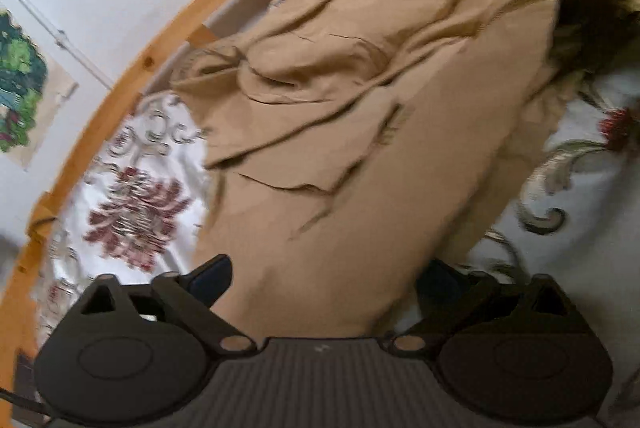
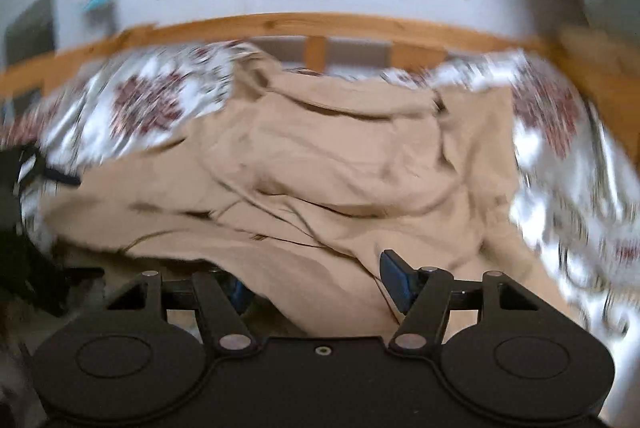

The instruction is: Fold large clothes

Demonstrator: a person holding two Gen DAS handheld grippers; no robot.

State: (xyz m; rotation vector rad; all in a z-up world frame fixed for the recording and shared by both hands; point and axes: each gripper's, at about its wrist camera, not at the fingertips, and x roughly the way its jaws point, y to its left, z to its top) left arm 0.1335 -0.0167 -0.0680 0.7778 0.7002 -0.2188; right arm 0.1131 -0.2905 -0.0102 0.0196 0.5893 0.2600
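Both jaws spread wide, the left gripper and right gripper straddle a rumpled tan garment on a floral bedspread, apparently ahead of gripping edges to spread it flat.

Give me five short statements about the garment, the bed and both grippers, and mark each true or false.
1. The tan garment lies crumpled on a floral bedspread. True.
2. The garment is already folded into a neat square. False: it is spread out, with loose wrinkled layers.
3. The left gripper has its jaws spread wide, with cloth between them. True.
4. The bed frame is white metal. False: it is orange-brown wood.
5. The right gripper is pinched fully shut. False: its jaws stand apart over the cloth.
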